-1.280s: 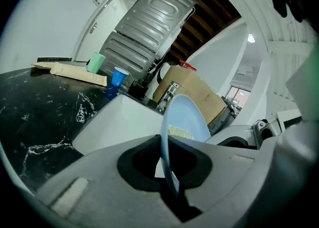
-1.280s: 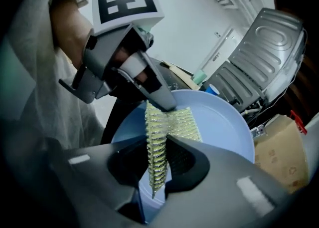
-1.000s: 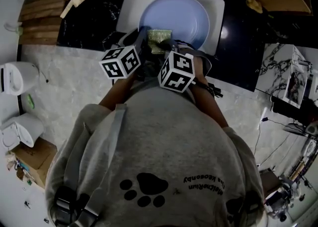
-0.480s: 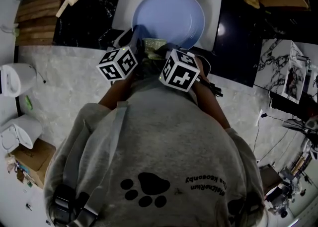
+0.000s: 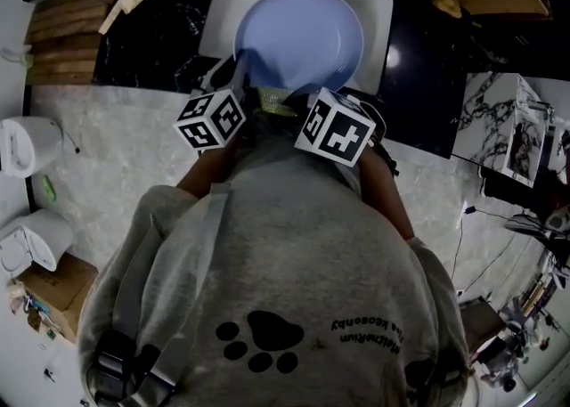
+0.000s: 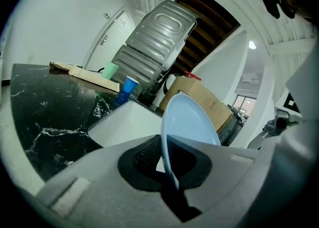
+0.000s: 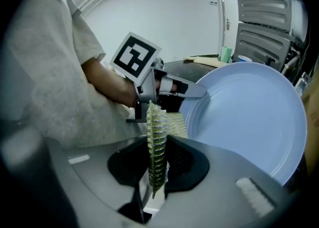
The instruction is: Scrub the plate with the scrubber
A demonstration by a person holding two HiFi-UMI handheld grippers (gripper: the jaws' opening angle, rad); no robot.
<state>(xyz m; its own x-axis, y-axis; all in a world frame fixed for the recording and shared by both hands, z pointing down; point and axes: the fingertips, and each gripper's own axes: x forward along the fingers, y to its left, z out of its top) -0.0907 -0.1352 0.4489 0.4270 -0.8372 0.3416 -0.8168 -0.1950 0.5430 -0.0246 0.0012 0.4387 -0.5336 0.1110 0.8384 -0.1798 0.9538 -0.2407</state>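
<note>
While your left gripper clamps the blue plate by its rim, your right gripper pinches the scrubber.
The plate stands tilted on edge ahead of the left jaws, above the white sink; the green scrubber juts from the right jaws, just beside the plate's near edge.

the plate is a round, pale blue dish with a plain glossy face, tilted up on edge in the upper middle of the head view, its near rim pinched in the left gripper. the scrubber is a thin yellow-green mesh pad, clamped edge-on in the right gripper, just beside the plate's lower left rim.
</note>
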